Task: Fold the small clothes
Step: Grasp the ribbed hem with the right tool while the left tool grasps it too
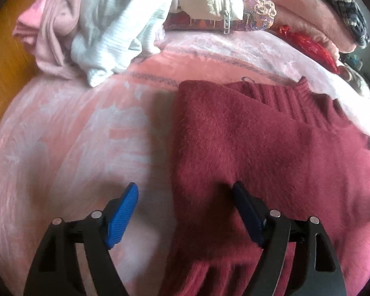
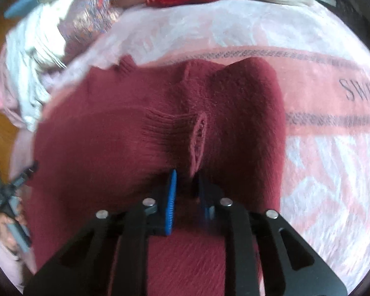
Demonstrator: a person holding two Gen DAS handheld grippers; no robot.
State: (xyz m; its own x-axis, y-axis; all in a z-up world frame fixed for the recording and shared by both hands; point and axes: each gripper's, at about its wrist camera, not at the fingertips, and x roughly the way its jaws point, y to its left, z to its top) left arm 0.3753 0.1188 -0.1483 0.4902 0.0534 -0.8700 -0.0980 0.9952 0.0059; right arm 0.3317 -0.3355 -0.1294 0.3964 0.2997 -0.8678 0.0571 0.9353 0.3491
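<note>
Left wrist view: the left gripper [image 1: 185,197] sits nearest, jaws wide apart and empty, straddling the near left edge of the dark red sweater [image 1: 259,148] spread on the pink blanket [image 1: 74,135]. Unfolded clothes pile [image 1: 98,24] waits far left.

Right wrist view: the right gripper [image 2: 187,180] has jaws narrowed around a pinched ridge of sweater [image 2: 111,135]; can't tell if it's clamped. Looks mid-fold; next, the left needs to grab that edge.
</note>
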